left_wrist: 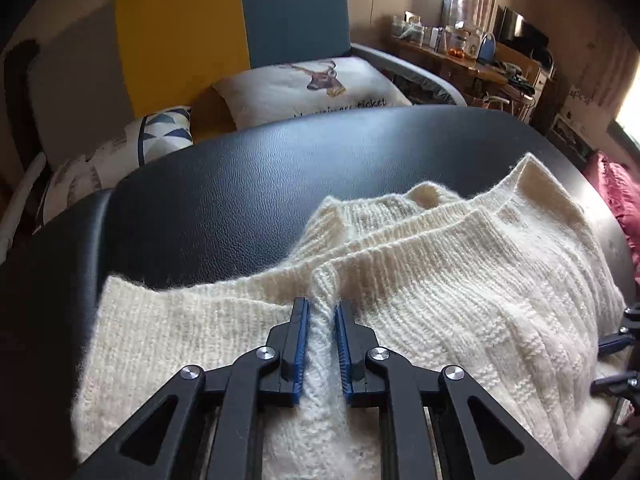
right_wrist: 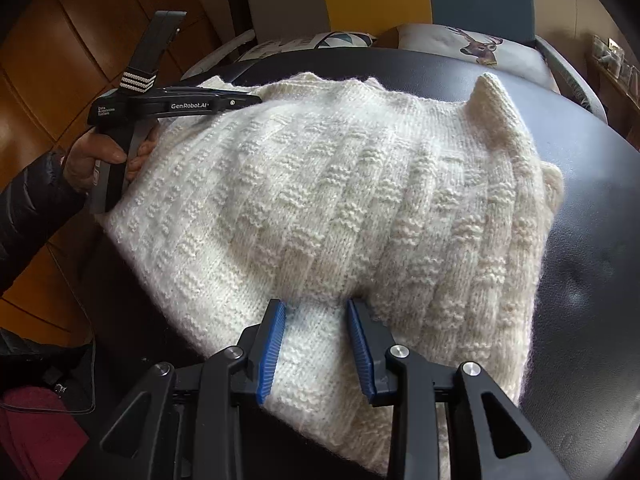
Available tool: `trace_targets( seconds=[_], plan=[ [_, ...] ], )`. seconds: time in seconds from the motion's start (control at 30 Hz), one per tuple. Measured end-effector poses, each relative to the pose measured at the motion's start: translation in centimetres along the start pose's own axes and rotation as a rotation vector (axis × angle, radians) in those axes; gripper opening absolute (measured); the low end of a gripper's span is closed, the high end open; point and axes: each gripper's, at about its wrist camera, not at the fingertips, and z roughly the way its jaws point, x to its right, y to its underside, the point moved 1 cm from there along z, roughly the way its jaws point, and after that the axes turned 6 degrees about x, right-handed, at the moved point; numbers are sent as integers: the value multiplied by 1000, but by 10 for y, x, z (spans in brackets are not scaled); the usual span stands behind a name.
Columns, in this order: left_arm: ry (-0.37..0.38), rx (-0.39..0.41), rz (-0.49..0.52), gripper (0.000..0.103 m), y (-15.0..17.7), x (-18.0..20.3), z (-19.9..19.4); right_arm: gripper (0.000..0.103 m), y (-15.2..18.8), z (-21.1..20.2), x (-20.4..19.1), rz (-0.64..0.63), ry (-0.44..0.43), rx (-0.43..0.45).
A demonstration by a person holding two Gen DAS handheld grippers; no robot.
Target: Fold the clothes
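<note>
A cream knitted sweater [left_wrist: 460, 280] lies bunched on a round black leather-look table [left_wrist: 220, 200]. My left gripper [left_wrist: 322, 306] is shut on a narrow ridge of the knit just below the ribbed collar, with the blue pads pressing on both sides. In the right wrist view the sweater [right_wrist: 320, 184] spreads across the table [right_wrist: 580, 240]. There my right gripper [right_wrist: 316, 306] is shut on a thick fold at the near edge. A hand [right_wrist: 92, 160] in a dark sleeve holds the left tool at the sweater's far left side.
Behind the table stands a yellow and blue sofa [left_wrist: 240, 20] with a deer-print pillow [left_wrist: 312, 84] and a triangle-print pillow [left_wrist: 168, 128]. A cluttered desk [left_wrist: 460, 56] is at the back right. Red fabric [left_wrist: 616, 188] lies past the table's right edge.
</note>
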Motion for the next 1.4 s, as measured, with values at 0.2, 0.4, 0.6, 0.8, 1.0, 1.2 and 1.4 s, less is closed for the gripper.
trace_targets(
  seconds=[0.2,0.4,0.6,0.8,1.0,1.2,1.4],
  plan=[
    [46,124,-88,23,-3,-25,-55,33,-12,-1,-10,-55,26,-41],
    [-122,69,91,23,11,-28,-59,33,-50,-4,-26,-129,43,34],
    [-28,-67,35,36,7,-35,-28,33,-67,20,-30,-153,64,-1],
    [-137,-50,59,5,-2,-32,-19,33,-59,25,-21,-96,36,32],
    [-220,42,-141,9,8,-54,-13,33,-44,26,-10,-5,-14,94],
    [-198,62,-206,15,3,-54,-35,33,-40,15,-7,12,-56,118],
    [-161,194,-186,39,6,-21,-87,34,1,-69,45,199,-224,237]
  ],
)
